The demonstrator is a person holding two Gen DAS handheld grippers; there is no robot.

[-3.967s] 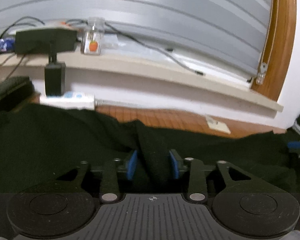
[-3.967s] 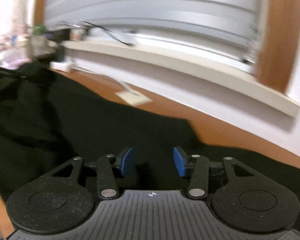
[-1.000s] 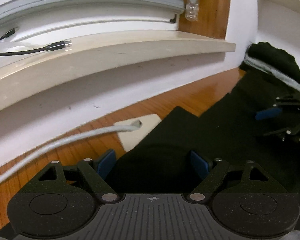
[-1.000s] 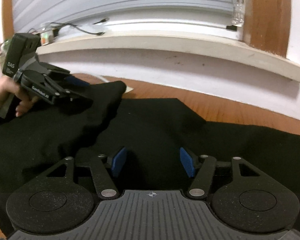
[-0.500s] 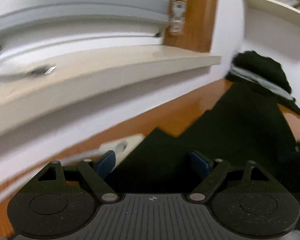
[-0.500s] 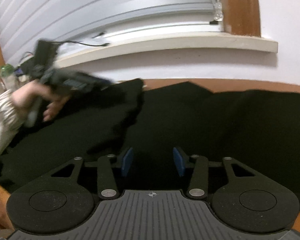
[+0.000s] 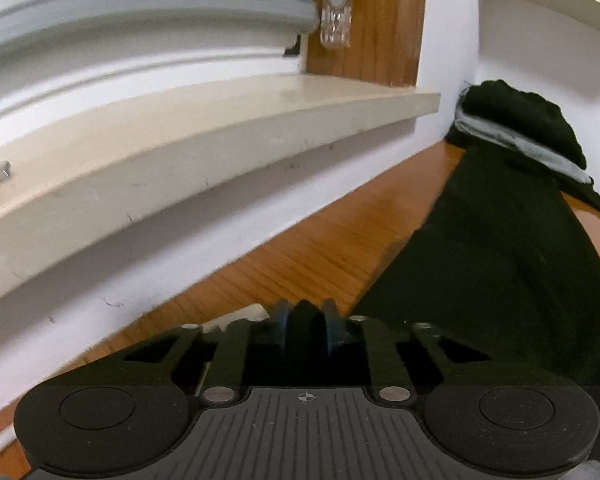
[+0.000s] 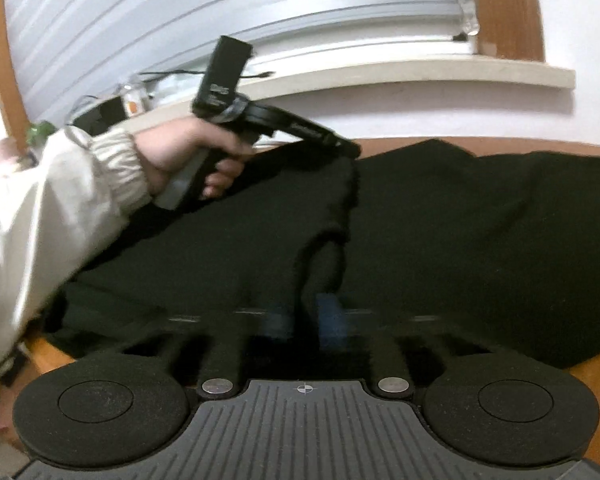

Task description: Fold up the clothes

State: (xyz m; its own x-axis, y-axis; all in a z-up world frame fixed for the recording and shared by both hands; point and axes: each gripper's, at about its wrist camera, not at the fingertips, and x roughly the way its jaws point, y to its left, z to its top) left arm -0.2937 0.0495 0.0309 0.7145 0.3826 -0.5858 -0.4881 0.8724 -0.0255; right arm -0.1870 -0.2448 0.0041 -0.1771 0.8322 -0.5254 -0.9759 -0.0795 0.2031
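Left wrist view: left gripper (image 7: 305, 330) pinched on a ridge of black cloth (image 7: 500, 280), blue pads (image 7: 279, 326) nearly together with the fold standing between them; jaws just closed from wide a second back. Cloth spread right and ahead over wood table (image 7: 300, 256), running to a dark pile (image 7: 520, 120) by the wall; sill (image 7: 220, 128) above, white plug (image 7: 244, 316) just left of the jaws. Right wrist view: right gripper (image 8: 305, 318) likewise just closed, pads blurred but narrow on a raised tuck of the same cloth (image 8: 480, 220). Farther off, left gripper (image 8: 340, 146) in a hand (image 8: 196, 156), pale sleeve (image 8: 60, 200) behind, lifting a cloth edge off the table so that it hangs as a flap down toward the near jaws. Judged: both edges now gripped, so the grasp step looks done; next, likely carrying the flap over the flat part. Risk: thin pinch slipping under the cloth's weight.
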